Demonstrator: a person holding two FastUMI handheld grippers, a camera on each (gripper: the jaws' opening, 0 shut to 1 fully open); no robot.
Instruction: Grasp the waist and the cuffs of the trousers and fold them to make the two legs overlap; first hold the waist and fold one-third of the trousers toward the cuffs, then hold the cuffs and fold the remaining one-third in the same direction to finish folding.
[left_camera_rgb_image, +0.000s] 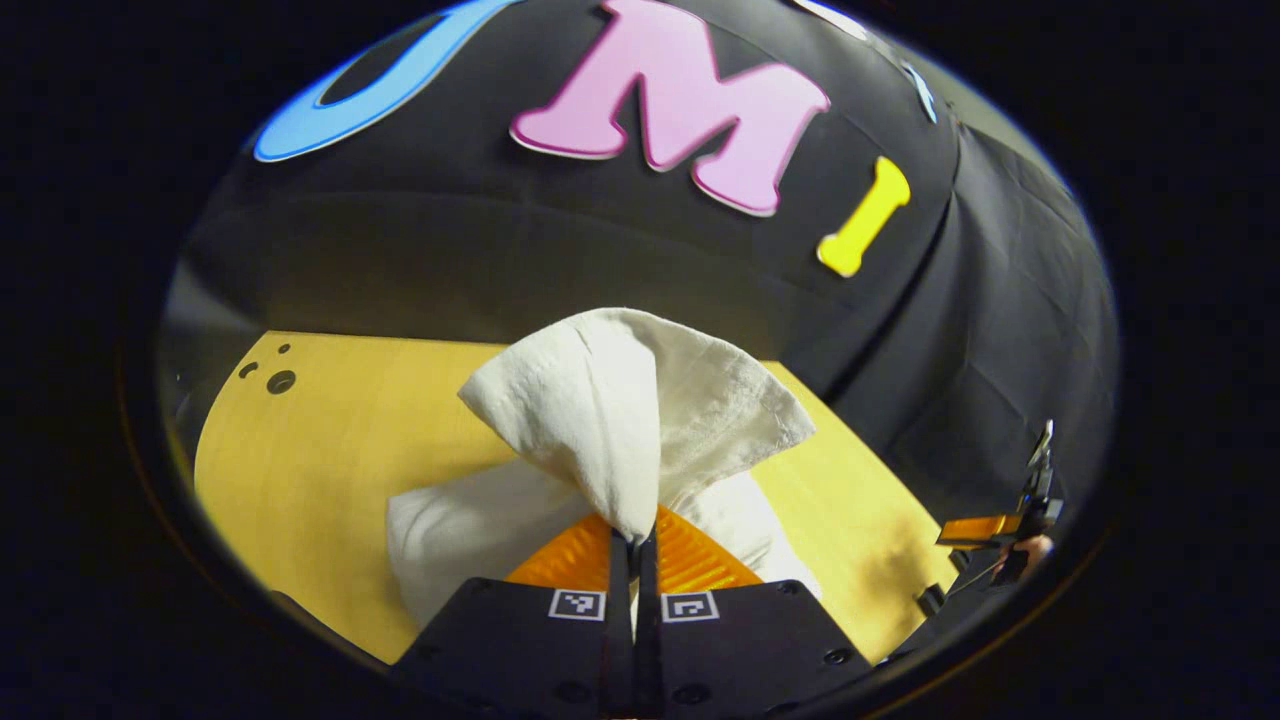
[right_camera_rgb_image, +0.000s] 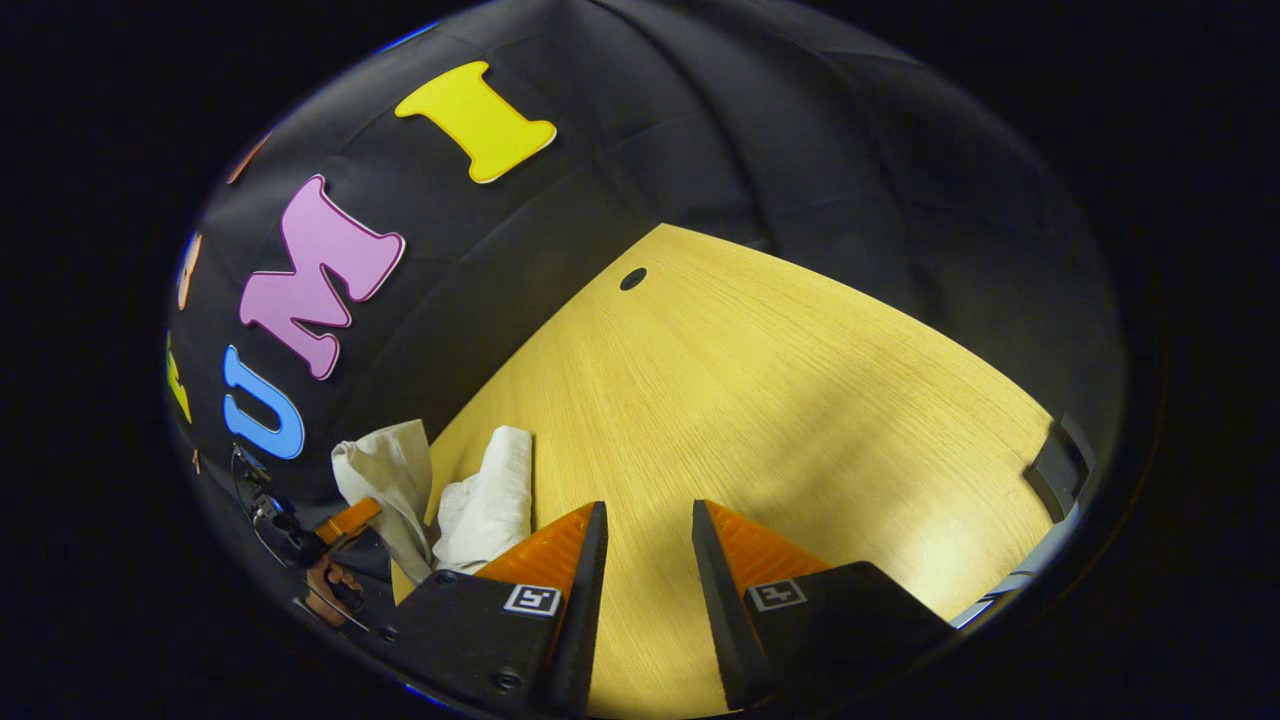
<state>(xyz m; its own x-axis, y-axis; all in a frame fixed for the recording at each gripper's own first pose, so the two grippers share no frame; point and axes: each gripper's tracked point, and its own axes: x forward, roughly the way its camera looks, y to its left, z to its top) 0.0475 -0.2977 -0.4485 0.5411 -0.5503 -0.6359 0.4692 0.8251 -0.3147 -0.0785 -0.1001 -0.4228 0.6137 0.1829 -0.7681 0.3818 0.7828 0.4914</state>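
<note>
Trousers (left_camera_rgb_image: 600, 420), one white pair, pinched by left tongs (left_camera_rgb_image: 634, 545); right tongs (right_camera_rgb_image: 645, 520) agape.

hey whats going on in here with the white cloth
A person is folding white trousers on a wooden table with two handheld tongs. The left tongs are shut on a bunch of the fabric, lifted off the table. The right tongs are open over bare tabletop, holding nothing.

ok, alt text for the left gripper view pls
The left gripper is shut on a bunched fold of white trousers, lifting it above a wooden table. The right gripper sits at the far right edge, against the black booth wall.
</note>
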